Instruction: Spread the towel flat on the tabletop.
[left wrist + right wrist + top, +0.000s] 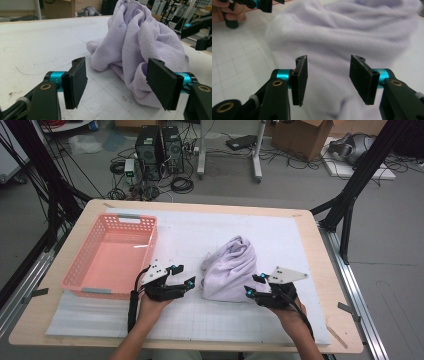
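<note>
High view: gaping claws (182, 275) flanking towel (230, 269)

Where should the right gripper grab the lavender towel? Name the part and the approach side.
Take the towel at its near right edge, coming low from the right gripper side. The cloth is heaped, and its folds lie just ahead of the open jaws.
</note>
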`<action>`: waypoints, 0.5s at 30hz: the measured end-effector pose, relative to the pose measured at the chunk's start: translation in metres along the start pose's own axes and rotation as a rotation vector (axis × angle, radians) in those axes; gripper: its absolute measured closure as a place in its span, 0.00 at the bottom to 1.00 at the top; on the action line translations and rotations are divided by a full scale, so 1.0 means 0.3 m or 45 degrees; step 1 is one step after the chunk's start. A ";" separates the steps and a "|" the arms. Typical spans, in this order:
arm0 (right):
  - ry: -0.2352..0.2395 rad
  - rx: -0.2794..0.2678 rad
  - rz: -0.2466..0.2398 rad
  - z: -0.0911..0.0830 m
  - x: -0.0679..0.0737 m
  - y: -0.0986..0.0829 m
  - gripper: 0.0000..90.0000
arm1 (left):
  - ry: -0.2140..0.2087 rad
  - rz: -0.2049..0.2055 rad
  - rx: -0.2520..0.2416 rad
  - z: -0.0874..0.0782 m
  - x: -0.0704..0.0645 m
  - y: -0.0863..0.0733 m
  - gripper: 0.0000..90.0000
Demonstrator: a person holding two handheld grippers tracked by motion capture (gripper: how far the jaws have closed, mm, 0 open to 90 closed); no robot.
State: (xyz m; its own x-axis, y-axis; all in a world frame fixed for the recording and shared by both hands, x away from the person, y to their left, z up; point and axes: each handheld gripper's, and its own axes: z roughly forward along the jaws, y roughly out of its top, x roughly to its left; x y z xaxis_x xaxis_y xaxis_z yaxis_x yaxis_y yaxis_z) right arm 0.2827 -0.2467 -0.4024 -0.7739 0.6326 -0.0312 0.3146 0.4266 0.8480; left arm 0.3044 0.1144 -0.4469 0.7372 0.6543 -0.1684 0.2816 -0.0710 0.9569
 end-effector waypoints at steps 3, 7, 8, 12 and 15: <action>0.003 -0.007 -0.030 0.039 0.008 0.031 0.52 | -0.008 0.006 0.003 0.000 -0.001 -0.001 0.40; -0.017 -0.015 -0.050 0.115 0.015 0.081 0.49 | -0.030 0.016 0.018 0.003 -0.003 -0.003 0.46; -0.033 -0.001 -0.058 0.131 0.014 0.087 0.54 | -0.038 0.014 0.026 0.005 -0.003 -0.004 0.48; -0.052 0.084 -0.061 0.167 0.006 0.090 0.82 | -0.038 0.022 0.034 0.007 -0.006 -0.005 0.49; -0.012 0.105 -0.067 0.168 -0.003 0.087 0.98 | -0.043 0.011 0.028 0.007 -0.005 -0.005 0.49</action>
State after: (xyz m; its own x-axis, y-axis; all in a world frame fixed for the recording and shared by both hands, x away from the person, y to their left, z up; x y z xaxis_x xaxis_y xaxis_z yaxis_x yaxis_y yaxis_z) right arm 0.3193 -0.2036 -0.4069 -0.7856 0.6136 -0.0800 0.3178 0.5111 0.7986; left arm 0.3043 0.1120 -0.4487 0.7598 0.6279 -0.1684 0.2883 -0.0933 0.9530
